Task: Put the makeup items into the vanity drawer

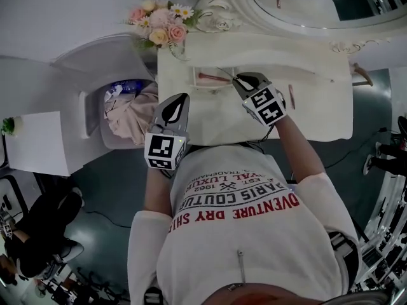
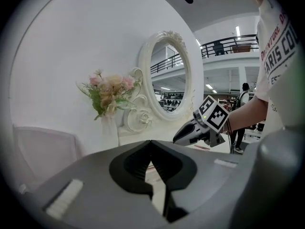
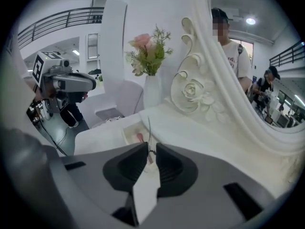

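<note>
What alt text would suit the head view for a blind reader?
From above, a person holds the right gripper, pinching a thin stick, at an open compartment in a white vanity; the left gripper hangs shut nearby.

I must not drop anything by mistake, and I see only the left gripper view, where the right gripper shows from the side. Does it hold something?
Observer: Yes. In the right gripper view the right gripper is closed on a thin dark stick. I cannot tell what item it is.
Operator: Where does it stand over the vanity?
Observer: In the head view its tips are at the right edge of an open compartment set in the vanity top.
Operator: Is that compartment empty?
Observer: No, one pink-red item lies in it.
</note>
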